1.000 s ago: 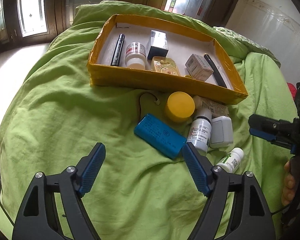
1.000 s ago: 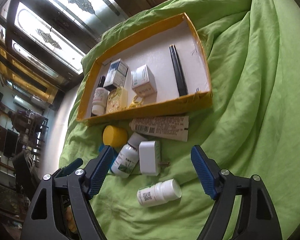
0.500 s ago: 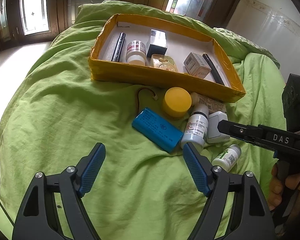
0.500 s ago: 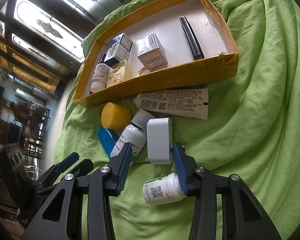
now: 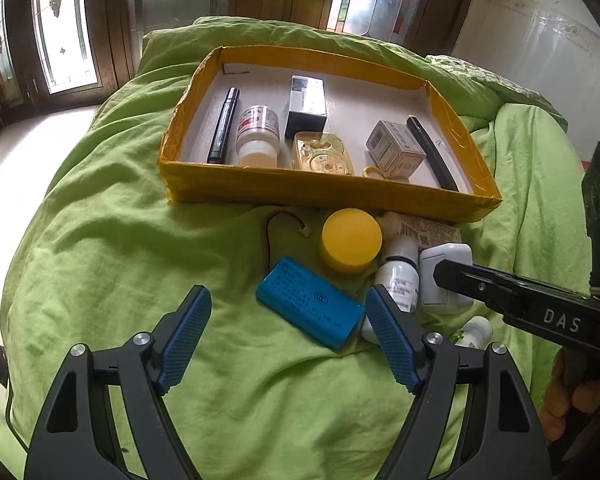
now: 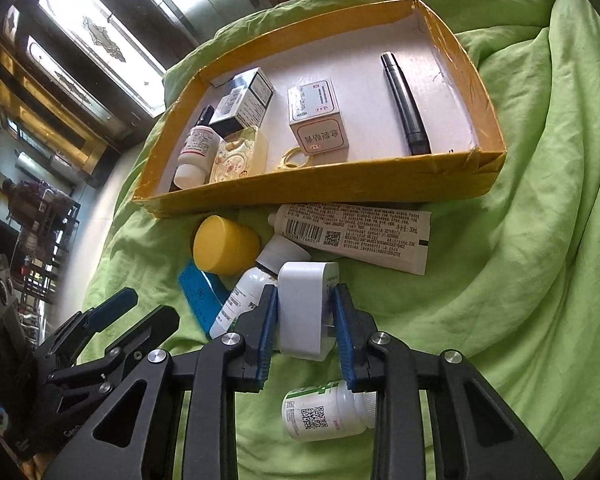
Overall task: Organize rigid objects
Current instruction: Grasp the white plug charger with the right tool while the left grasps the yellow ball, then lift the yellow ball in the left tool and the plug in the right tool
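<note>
A yellow cardboard tray point(image 5: 320, 194) point(image 6: 340, 188) lies on a green bedcover and holds pens, boxes and a small bottle. In front of it lie a yellow jar point(image 5: 350, 240) point(image 6: 224, 244), a blue battery pack point(image 5: 310, 306), a white dropper bottle point(image 5: 396, 276) point(image 6: 248, 292), a white tube point(image 6: 356, 234), a white plug adapter point(image 5: 446, 278) point(image 6: 304, 310) and a white pill bottle point(image 6: 328, 410). My right gripper point(image 6: 304, 320) is shut on the white plug adapter. My left gripper point(image 5: 286, 336) is open and empty, just short of the blue battery pack.
In the tray are two black pens point(image 5: 224, 124) point(image 5: 432, 152), a pill bottle point(image 5: 258, 134), a dark box point(image 5: 306, 106), a yellow tin point(image 5: 322, 154) and a small carton point(image 5: 394, 148). Windows and a wall stand behind the bed.
My right gripper has moved forward over the pile and closed its jaws on the white plug adapter. My left gripper has stayed open and edged closer to the battery pack.
</note>
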The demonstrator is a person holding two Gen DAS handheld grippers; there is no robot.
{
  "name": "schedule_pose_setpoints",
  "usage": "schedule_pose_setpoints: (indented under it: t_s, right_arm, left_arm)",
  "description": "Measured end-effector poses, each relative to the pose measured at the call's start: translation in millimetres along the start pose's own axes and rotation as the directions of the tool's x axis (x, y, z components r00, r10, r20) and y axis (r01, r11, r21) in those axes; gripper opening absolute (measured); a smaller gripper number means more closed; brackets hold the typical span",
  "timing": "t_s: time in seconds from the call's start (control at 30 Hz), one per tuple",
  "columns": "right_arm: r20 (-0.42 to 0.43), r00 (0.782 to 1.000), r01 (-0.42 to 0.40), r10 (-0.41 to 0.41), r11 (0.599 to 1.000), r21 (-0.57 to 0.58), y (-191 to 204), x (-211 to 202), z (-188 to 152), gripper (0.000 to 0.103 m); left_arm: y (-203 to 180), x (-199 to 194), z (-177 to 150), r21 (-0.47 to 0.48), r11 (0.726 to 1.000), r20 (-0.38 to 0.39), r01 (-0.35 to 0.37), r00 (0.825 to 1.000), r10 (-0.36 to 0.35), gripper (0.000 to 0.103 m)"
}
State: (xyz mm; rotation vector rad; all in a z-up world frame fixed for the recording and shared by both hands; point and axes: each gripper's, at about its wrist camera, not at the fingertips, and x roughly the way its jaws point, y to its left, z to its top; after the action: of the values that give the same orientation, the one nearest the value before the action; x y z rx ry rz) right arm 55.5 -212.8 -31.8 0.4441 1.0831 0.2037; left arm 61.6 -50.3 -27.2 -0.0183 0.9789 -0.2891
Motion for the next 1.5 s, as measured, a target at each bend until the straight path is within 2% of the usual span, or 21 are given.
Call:
schedule_pose_setpoints:
  t_s: [0.17,0.27,0.33,0.4,0.47,0.67,0.97,1.07,1.17,1.3,1.5]
  right_arm:
    - [0.034,0.999,-0.01,0.009,1.0,0.027,-6.1,-12.1,3.6,0.024]
    - [0.036,0.999,-0.013,0.011,0.999,0.051,-10.0,-14.8,4.3,0.024]
    - [0.036,0.999,-0.015,0.012,0.998,0.063,-12.6,-15.7,5.3,0.024]
    - [0.038,0.999,-0.025,0.022,0.997,0.077,-13.6,-15.8,6.9,0.024]
    - [0.039,0.999,-0.025,0.022,0.997,0.079,-14.6,-16.8,6.5,0.024]
    - [0.039,0.999,-0.019,0.015,0.996,0.088,-18.4,-17.9,5.6,0.024]
    - [0.061,0.998,-0.019,0.013,0.995,0.095,-21.8,-25.4,5.3,0.024]
    - [0.072,0.997,-0.016,0.009,0.995,0.099,-23.7,-29.0,5.9,0.024]
    - [0.085,0.996,-0.013,0.004,0.994,0.106,-26.8,-33.9,6.5,0.024]
    - [0.106,0.994,0.002,-0.014,0.993,0.116,-32.6,-41.2,7.4,0.024]
    - [0.113,0.993,0.01,-0.026,0.99,0.138,-40.1,-44.5,9.5,0.024]
  left_arm:
    - [-16.4,11.2,14.7,0.028,1.0,0.0,0.014,1.0,-0.014,0.079]
    - [-28.3,18.2,21.4,0.049,0.999,-0.006,0.021,1.0,-0.021,0.072]
    - [-34.8,25.0,25.3,0.06,0.998,-0.019,0.015,1.0,-0.014,0.065]
    - [-38.4,33.8,28.2,0.063,0.998,-0.043,0.014,0.999,-0.012,0.046]
    - [-39.8,42.9,29.8,0.06,0.998,-0.068,0.016,0.998,-0.012,0.038]
    - [-32.6,32.8,25.0,0.026,0.999,-0.045,0.043,0.998,-0.042,0.038]
    - [-6.4,-26.5,3.7,0.026,0.997,0.03,0.069,0.997,-0.07,0.038]
    - [5.3,-21.5,-11.5,0.018,0.999,0.006,0.029,1.0,-0.03,0.038]
    - [14.3,-10.4,-19.8,-0.037,0.999,-0.034,0.034,0.999,-0.035,0.038]
    - [9.0,-11.9,-17.1,-0.018,0.999,-0.009,0.043,0.999,-0.043,0.038]
    - [7.2,-8.1,-19.8,0.0,1.0,-0.019,0.02,1.0,-0.02,0.038]
